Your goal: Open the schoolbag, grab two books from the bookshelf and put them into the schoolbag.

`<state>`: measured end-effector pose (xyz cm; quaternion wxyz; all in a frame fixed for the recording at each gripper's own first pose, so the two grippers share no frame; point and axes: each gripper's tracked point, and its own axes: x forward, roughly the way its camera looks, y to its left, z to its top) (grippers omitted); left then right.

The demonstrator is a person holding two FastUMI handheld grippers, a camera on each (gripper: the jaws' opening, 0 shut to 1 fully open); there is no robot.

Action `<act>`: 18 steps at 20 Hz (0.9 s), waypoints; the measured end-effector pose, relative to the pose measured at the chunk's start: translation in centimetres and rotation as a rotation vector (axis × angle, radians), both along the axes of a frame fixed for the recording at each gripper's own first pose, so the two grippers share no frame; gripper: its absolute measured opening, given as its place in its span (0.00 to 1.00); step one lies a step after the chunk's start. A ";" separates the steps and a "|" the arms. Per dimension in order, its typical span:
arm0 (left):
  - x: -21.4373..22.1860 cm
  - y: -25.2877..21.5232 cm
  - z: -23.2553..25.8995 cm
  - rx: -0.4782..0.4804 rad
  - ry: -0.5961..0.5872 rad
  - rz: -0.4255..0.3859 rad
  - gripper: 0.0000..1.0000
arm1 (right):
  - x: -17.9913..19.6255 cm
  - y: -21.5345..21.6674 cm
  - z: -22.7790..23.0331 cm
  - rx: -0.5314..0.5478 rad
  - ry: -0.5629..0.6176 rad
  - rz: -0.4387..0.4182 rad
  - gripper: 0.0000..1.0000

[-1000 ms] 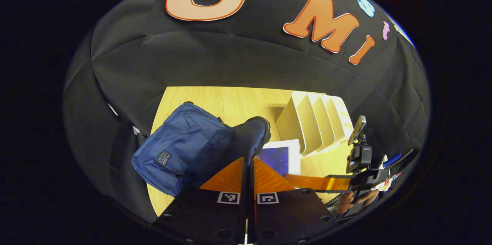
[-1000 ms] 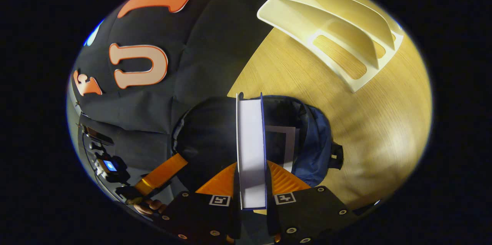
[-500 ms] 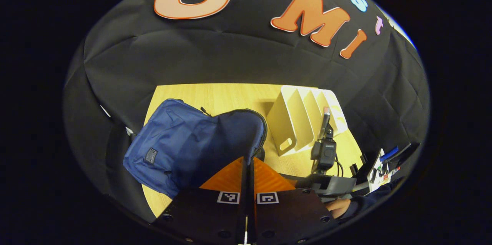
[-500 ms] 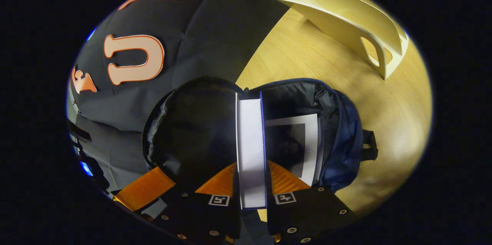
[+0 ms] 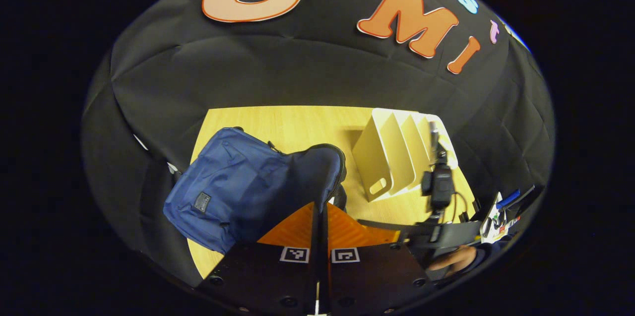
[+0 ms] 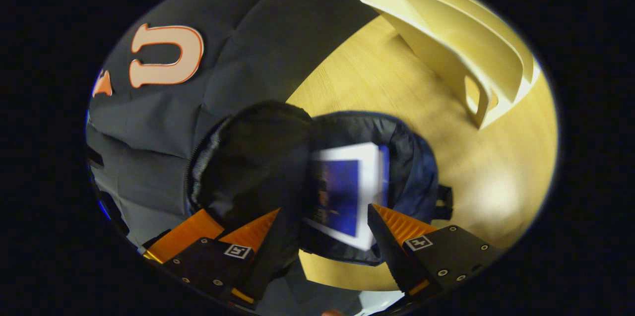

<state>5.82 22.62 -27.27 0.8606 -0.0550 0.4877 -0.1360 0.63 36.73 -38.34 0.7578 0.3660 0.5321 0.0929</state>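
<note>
Right gripper view: the right gripper (image 6: 322, 226) stands with its fingers spread wide apart, nothing between them. Past the gap, at frame centre, the schoolbag (image 6: 421, 177) lies open on the wooden table (image 6: 496, 177), its dark flap (image 6: 248, 157) thrown back to the left. A book (image 6: 347, 192) with a blue cover and white border sits inside the opening, slightly blurred. The cream bookshelf (image 6: 461, 48) stands at the upper right of the frame, well apart from the bag; its slots that are visible hold no books.

Left gripper view: the left gripper (image 5: 320, 217) has its fingers pressed together at the bottom centre; whether they pinch the bag's flap edge just ahead cannot be told. The blue bag (image 5: 233, 187) occupies the left centre of the frame on the table (image 5: 297, 122). The bookshelf (image 5: 397, 157) stands right of centre. At the lower right, a hand (image 5: 454, 259) holds the other gripper's body, beside the bag.
</note>
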 end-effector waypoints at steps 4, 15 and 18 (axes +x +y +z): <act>-0.4 -0.3 -0.4 0.049 -0.015 -0.012 0.02 | 1.2 -4.3 2.3 -0.081 -0.076 -0.002 0.97; -1.7 -6.4 -0.9 0.146 -0.110 0.040 0.76 | 3.7 -24.1 8.8 -0.429 -0.348 -0.077 0.97; -1.4 -9.4 -0.7 0.147 -0.132 0.074 1.00 | 4.0 -28.6 10.0 -0.493 -0.392 -0.097 0.97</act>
